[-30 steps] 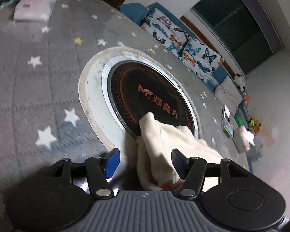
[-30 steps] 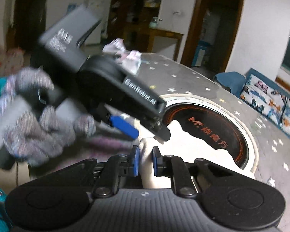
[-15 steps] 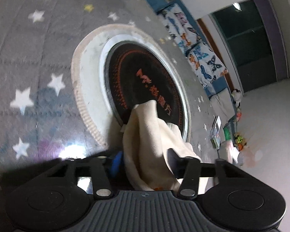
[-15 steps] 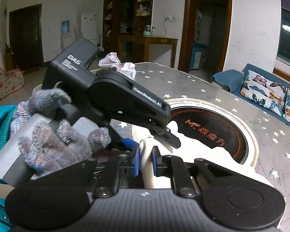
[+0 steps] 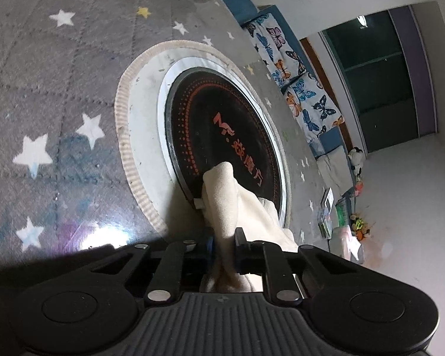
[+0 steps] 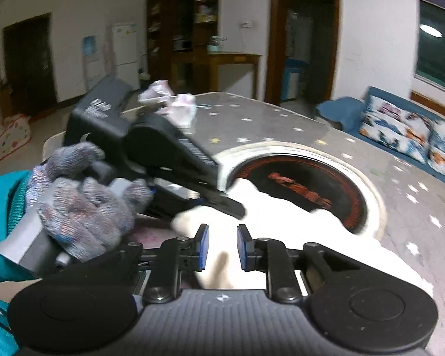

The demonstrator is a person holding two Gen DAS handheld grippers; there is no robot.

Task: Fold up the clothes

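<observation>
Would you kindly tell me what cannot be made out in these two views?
- Cream garment: left wrist view, its near end is hidden behind the left claw clamping it.
- Same garment, right wrist view: motion blur hides folds and edges beyond the open right claw.
- Pink bundle: blurred, unidentifiable.

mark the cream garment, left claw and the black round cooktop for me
cream garment (image 5: pixel 222 195), left wrist view, on the raised fold ahead of the pads.
left claw (image 5: pixel 224 244), left wrist view, midway between fingertips, shut on the fabric.
black round cooktop (image 5: pixel 204 109), left wrist view, on its bare dark glass.
</observation>
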